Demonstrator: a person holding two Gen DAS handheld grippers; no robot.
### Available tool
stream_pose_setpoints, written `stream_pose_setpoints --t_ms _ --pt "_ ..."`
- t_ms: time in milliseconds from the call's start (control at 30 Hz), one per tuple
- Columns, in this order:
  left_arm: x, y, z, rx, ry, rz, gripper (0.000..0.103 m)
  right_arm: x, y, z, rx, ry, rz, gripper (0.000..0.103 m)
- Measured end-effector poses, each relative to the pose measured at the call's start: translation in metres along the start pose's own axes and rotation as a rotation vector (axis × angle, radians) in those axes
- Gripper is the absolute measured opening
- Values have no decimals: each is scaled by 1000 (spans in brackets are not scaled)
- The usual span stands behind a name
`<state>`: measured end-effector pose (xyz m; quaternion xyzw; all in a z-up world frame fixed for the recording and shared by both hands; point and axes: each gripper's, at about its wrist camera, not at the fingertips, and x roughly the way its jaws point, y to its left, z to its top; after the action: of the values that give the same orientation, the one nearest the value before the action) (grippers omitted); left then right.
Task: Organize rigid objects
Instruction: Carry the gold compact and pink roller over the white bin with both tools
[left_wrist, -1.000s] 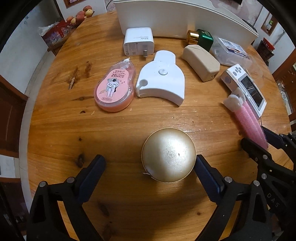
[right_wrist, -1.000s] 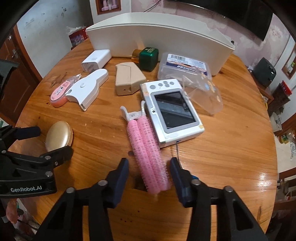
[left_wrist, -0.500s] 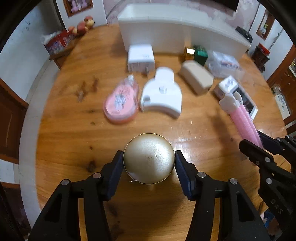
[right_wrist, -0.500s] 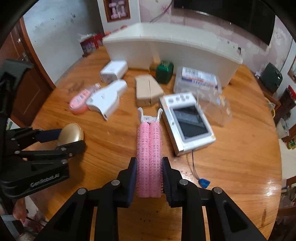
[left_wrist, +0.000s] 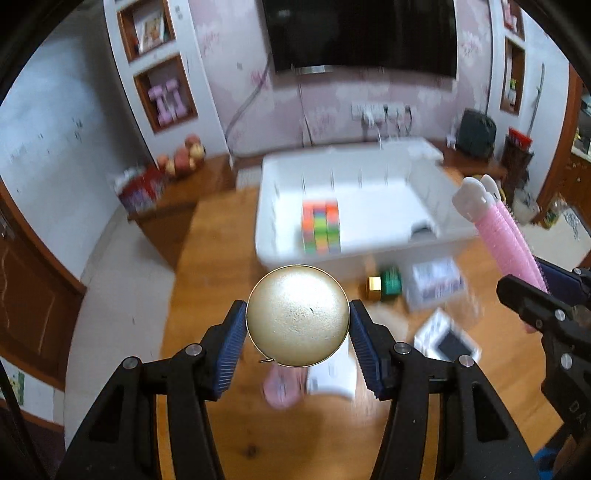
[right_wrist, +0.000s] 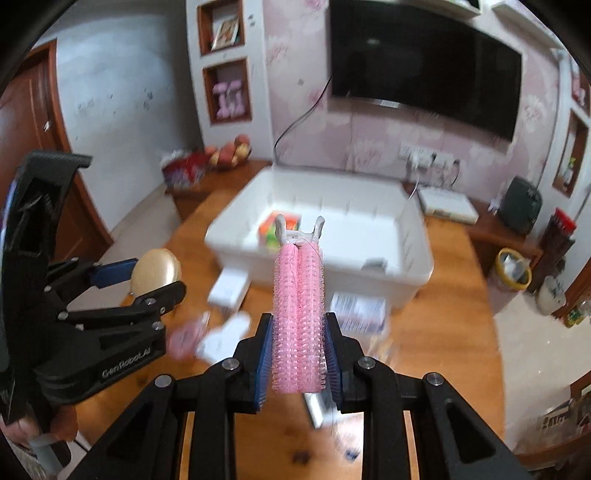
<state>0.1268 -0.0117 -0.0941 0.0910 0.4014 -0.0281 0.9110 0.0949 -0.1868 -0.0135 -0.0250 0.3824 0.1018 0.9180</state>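
My left gripper (left_wrist: 297, 325) is shut on a round gold case (left_wrist: 297, 315), held in the air above the wooden table (left_wrist: 207, 258). The same gold case (right_wrist: 156, 271) shows at the left of the right wrist view. My right gripper (right_wrist: 298, 354) is shut on a pink hair roller clip (right_wrist: 298, 314) that points toward the white bin (right_wrist: 413, 243). That pink clip (left_wrist: 506, 243) also appears at the right of the left wrist view. The white bin (left_wrist: 275, 206) holds a coloured cube (left_wrist: 320, 227).
Blurred below on the table lie a green and gold bottle (left_wrist: 384, 284), a clear plastic box (left_wrist: 436, 284), a white screen device (left_wrist: 448, 341), a white curved gadget (left_wrist: 332, 376) and a pink tape case (left_wrist: 282, 387). A side shelf with fruit (left_wrist: 181, 157) stands at the left.
Both grippers closed on their objects and lifted them off the table. The view now tilts up toward the bin and the wall.
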Motion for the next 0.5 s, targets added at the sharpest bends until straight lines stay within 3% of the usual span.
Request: stream_pose_setpoints --t_ms 167,333,500 --pt "-5 5 52 -10 -96 34 59 -2 -15 55 50 -85 -33 26" --pt "4 4 90 -24 -159 64 59 13 -27 98 84 -103 -94 26" --pt "41 -4 108 -41 -125 74 59 55 -39 119 106 -65 -189 26"
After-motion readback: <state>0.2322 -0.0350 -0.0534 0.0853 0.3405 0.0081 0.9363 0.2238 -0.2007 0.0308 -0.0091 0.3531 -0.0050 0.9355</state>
